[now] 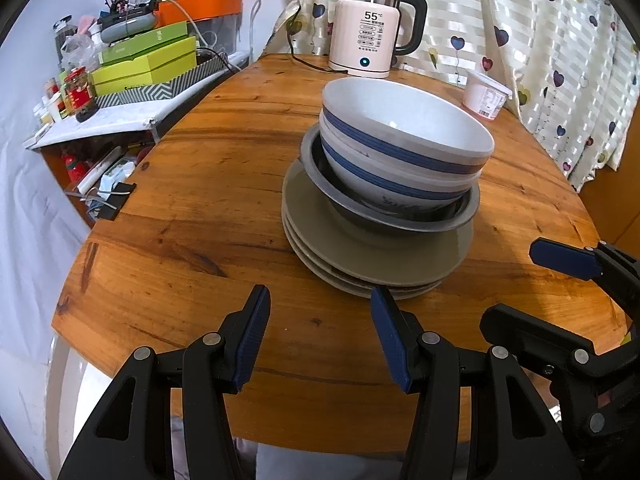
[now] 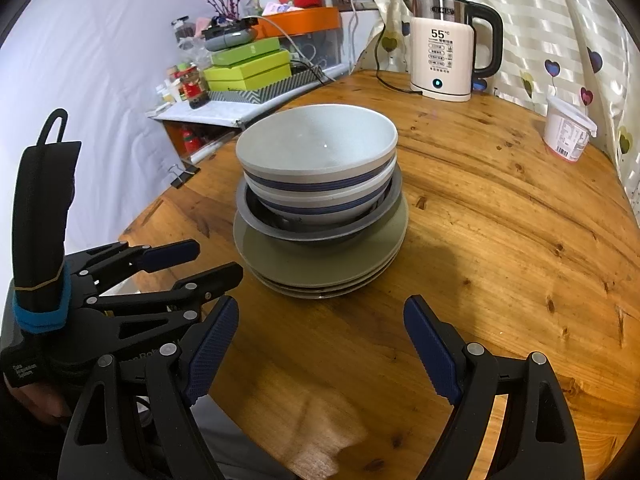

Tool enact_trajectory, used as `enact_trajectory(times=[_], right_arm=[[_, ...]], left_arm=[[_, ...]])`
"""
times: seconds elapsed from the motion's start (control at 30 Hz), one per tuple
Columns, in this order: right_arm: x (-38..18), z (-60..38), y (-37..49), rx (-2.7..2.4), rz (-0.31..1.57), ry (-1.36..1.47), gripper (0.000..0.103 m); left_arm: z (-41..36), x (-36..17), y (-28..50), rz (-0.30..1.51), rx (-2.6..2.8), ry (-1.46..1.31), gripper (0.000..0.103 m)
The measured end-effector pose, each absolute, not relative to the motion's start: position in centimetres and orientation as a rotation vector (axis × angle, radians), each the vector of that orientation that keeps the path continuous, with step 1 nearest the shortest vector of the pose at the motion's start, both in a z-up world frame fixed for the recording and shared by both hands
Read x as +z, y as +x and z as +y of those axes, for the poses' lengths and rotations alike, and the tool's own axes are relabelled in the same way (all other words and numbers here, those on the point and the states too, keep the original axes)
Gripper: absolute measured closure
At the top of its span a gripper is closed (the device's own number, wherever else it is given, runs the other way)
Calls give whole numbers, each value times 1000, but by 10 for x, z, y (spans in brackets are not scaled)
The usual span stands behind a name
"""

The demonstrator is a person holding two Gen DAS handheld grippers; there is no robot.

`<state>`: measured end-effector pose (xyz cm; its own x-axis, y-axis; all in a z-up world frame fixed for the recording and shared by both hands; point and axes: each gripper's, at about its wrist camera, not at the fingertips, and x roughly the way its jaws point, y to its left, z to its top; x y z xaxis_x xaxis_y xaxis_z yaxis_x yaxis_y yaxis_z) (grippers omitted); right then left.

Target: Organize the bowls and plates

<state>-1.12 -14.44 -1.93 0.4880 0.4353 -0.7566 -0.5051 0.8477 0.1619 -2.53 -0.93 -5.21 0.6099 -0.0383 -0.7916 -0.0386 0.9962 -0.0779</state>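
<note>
Presently both the left gripper (image 1: 320,336) and right gripper (image 2: 320,352) hang spread and empty, the stack (image 2: 320,208) of 2 striped bowls, metal basin and plates nested ahead of the jaws, seemingly already tidied.

On the table (image 1: 192,216) sat one stack: grey plates (image 1: 360,252) at the bottom, a metal bowl (image 1: 400,220) on them, and two blue-banded bowls (image 1: 404,148) nested inside it, the top one tilted slightly. The left gripper (image 1: 320,320) hung over the near table edge, jaws apart and empty, its right fingertip (image 1: 384,312) just short of the plates' rim. The right gripper (image 1: 560,260) poked in from the right, one blue pad showing. Behind the stack stood a kettle (image 1: 368,36) reading 55, a white tub (image 1: 486,96) to its right, and green boxes (image 1: 148,60) on the cluttered shelf at left.
</note>
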Motion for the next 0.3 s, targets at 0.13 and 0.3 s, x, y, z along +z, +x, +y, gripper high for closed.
enact_trajectory(times=[0.13, 0.3], right_arm=[[-19, -144, -11, 573, 893, -86, 18], [-20, -144, -11, 572, 893, -86, 18]], left_arm=[[-9, -51, -26, 908, 7, -86, 50], [-7, -51, -25, 903, 12, -87, 50]])
